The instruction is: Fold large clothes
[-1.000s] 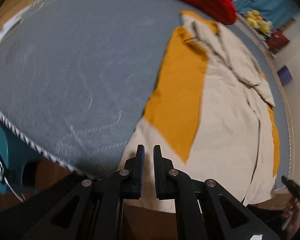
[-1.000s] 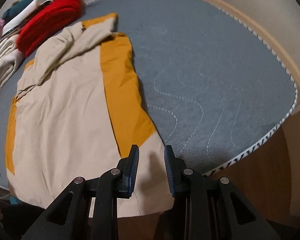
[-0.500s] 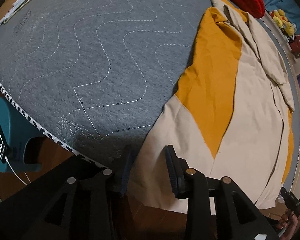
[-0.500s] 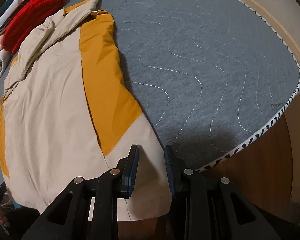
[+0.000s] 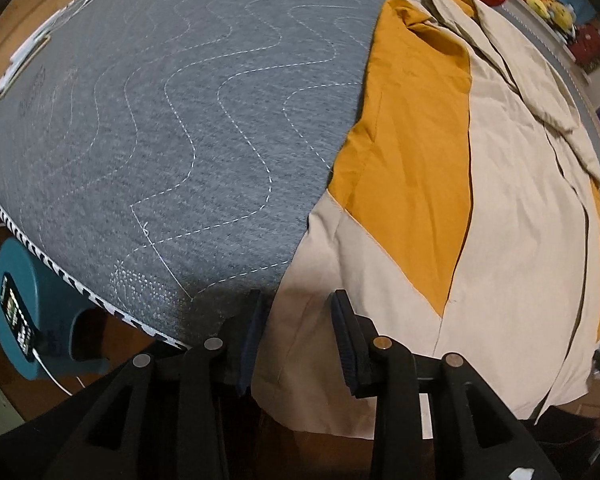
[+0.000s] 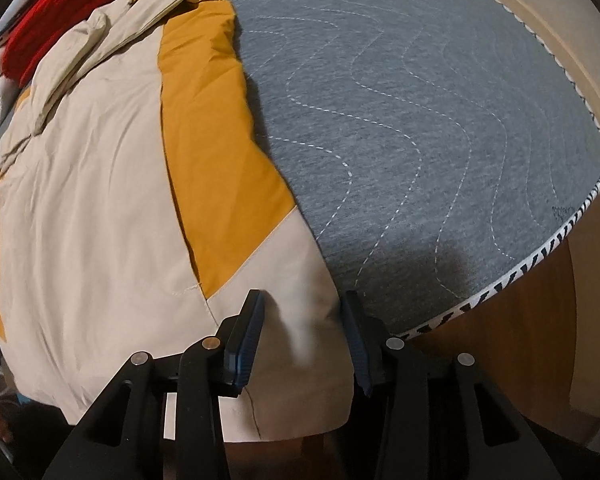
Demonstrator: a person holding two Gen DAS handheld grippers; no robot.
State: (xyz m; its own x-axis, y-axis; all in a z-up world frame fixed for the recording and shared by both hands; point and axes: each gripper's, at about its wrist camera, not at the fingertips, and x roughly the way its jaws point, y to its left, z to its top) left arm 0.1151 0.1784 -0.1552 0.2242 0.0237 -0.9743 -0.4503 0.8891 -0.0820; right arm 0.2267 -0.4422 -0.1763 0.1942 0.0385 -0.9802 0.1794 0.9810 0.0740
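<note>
A large beige and mustard-orange garment (image 5: 452, 208) lies flat on the grey quilted mat (image 5: 180, 120), its hem hanging over the near edge. It also shows in the right wrist view (image 6: 100, 184). My left gripper (image 5: 298, 336) is open, its fingers straddling the hem's left corner. My right gripper (image 6: 304, 332) is open, its fingers straddling the hem's right corner. Neither has closed on the cloth.
A red knitted item (image 6: 48, 36) and other folded clothes lie beyond the garment's collar. A teal device (image 5: 32, 316) with a cable sits below the mat's left edge. The mat's striped border (image 6: 540, 256) runs along the wooden edge. Bare grey mat (image 6: 420, 120) lies beside the garment.
Both grippers have moved in low over the hem and opened wider. The left went from nearly shut to open; the garment has not moved.
</note>
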